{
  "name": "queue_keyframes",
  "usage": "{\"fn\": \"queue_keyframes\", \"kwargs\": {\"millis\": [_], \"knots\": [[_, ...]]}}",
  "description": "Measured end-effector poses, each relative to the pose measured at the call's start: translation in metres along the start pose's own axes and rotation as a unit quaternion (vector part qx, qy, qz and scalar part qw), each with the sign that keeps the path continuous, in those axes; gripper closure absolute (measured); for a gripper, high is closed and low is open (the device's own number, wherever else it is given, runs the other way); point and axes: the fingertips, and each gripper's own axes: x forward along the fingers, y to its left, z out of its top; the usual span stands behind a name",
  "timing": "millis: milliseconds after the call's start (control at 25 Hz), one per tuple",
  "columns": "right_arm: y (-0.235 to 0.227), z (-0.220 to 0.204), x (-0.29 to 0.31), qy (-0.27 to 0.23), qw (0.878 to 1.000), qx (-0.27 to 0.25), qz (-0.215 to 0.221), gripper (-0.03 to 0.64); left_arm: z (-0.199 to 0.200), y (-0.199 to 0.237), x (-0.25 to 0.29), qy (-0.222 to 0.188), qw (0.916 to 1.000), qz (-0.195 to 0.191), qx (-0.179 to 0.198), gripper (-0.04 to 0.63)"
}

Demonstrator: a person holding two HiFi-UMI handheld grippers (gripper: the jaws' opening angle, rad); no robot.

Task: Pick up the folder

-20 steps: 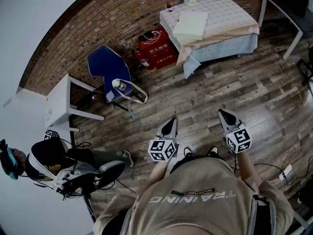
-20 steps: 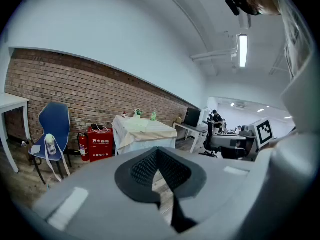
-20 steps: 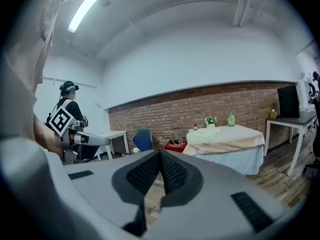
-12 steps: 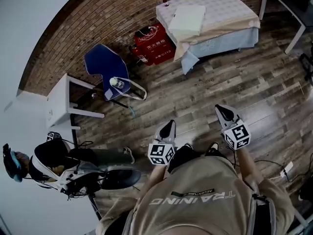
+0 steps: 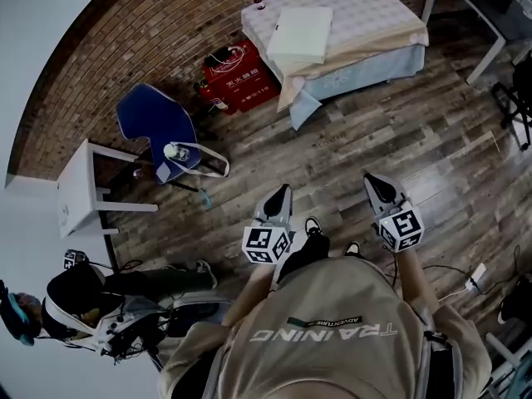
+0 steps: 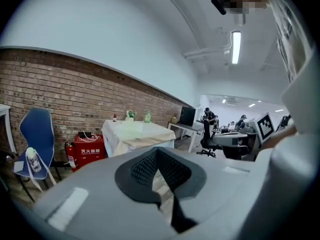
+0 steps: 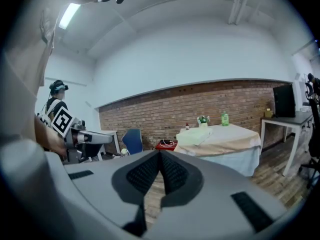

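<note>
A wood-plank floor (image 5: 399,140) runs up to a brick wall (image 5: 150,32). Nearest, in front of the person, the left gripper (image 5: 283,191) and right gripper (image 5: 371,181) each have their jaws pressed together on nothing, and both point toward the far end of the room. Farther off on the left stands a blue chair (image 5: 158,123), then a red fire-equipment box (image 5: 237,73). Beyond, by the wall, the cloth-covered table (image 5: 374,19) bears the pale folder (image 5: 301,33), lying flat toward its left side. The task looks barely begun. The folder is untouched and well apart from both grippers, so approach, opening and grasp all remain.
</note>
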Motion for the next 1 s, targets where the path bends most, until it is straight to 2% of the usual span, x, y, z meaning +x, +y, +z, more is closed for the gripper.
{"fn": "queue_keyframes", "kwargs": {"millis": [120, 240, 360, 440, 520, 720, 880, 1000], "knots": [[0.0, 0.009, 0.027, -0.003, 0.999, 0.015, -0.038, 0.606, 0.013, 0.04, 0.008, -0.021, 0.9997, 0.007, -0.005, 0.589], [-0.017, 0.018, 0.047, -0.005, 0.996, 0.035, -0.087, 0.606, 0.016, 0.076, 0.021, -0.023, 0.9996, 0.011, -0.011, 0.589], [-0.025, 0.032, 0.068, -0.017, 0.993, 0.044, -0.108, 0.606, 0.018, 0.102, 0.038, -0.017, 0.9998, -0.008, -0.002, 0.589], [-0.025, 0.04, 0.09, -0.017, 0.992, 0.046, -0.116, 0.606, 0.026, 0.121, 0.053, -0.017, 0.9994, -0.029, -0.009, 0.589], [-0.023, 0.042, 0.109, -0.007, 0.992, 0.051, -0.115, 0.606, 0.034, 0.135, 0.068, -0.014, 0.9987, -0.044, -0.023, 0.589], [-0.03, 0.026, 0.139, 0.037, 0.992, 0.06, -0.101, 0.606, 0.037, 0.149, 0.096, 0.002, 0.9988, -0.04, -0.027, 0.589], [-0.052, 0.01, 0.166, 0.052, 0.992, 0.085, -0.083, 0.606, 0.035, 0.147, 0.128, 0.015, 0.9959, -0.069, -0.056, 0.589], [-0.079, 0.004, 0.192, 0.052, 0.992, 0.093, -0.072, 0.606, 0.047, 0.147, 0.152, 0.019, 0.9965, -0.069, -0.044, 0.589]]}}
